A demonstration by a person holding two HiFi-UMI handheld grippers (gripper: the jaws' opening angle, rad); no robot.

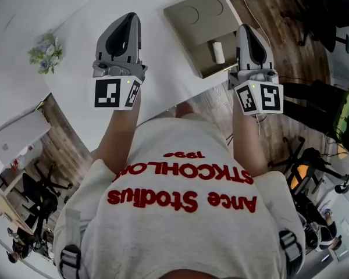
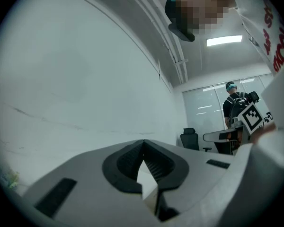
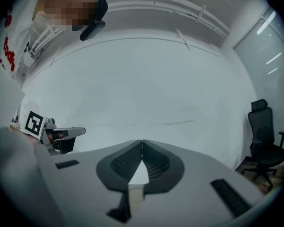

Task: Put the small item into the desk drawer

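My left gripper and right gripper: both pairs of jaws together, empty, above the white worktop. The small white cylindrical item lies inside the open tan drawer. Risk: my right gripper, if lowered, may bump the drawer and roll the item.

Red print on white shirt, "Ance Stodius", upside-down "STKCOHLOM" and "1996" above

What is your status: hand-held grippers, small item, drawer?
Left hand-held gripper shut, empty. Right hand-held gripper shut, empty. Small white cylinder lying in open drawer. Nothing in the way.
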